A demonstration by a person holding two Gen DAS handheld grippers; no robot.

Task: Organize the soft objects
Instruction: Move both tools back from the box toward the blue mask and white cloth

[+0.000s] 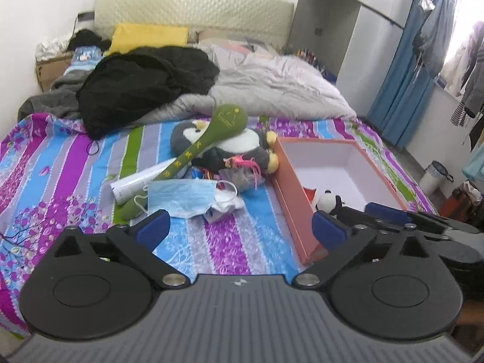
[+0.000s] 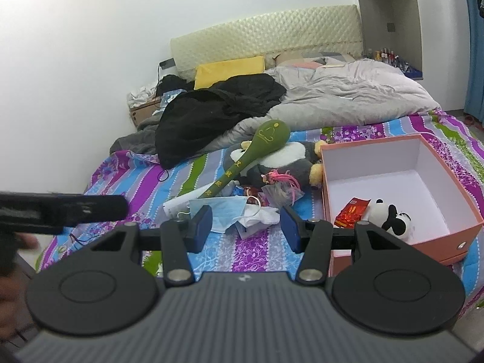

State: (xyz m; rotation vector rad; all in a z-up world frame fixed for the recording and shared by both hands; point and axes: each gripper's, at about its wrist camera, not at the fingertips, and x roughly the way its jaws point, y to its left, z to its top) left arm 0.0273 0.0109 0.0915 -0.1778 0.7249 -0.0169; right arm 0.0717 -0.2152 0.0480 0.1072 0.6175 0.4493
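- Left hand-held gripper (image 1: pixel 239 227) gapes wide, empty, above the striped bed (image 1: pixel 60 163); right hand-held gripper (image 2: pixel 245 227) half open, empty.
- Panda (image 2: pixel 390 216) already lies in the orange box (image 2: pixel 338 163).
- Penguin (image 1: pixel 236 148), green mallet (image 1: pixel 208 142) and mask (image 1: pixel 184 195) lie piled just left of the box.
- Likely next: the mask; approach low, pinch a fold, lift clear of the mallet.

Panda toy (image 2: pixel 390 216) in box (image 2: pixel 423 243), right of mask (image 2: pixel 220 208)

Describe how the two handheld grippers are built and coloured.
The left gripper and right gripper match: ribbed grey body with a small pale logo, two black round discs, black linkage arms on silver pivots, and dark blue padded fingertips.
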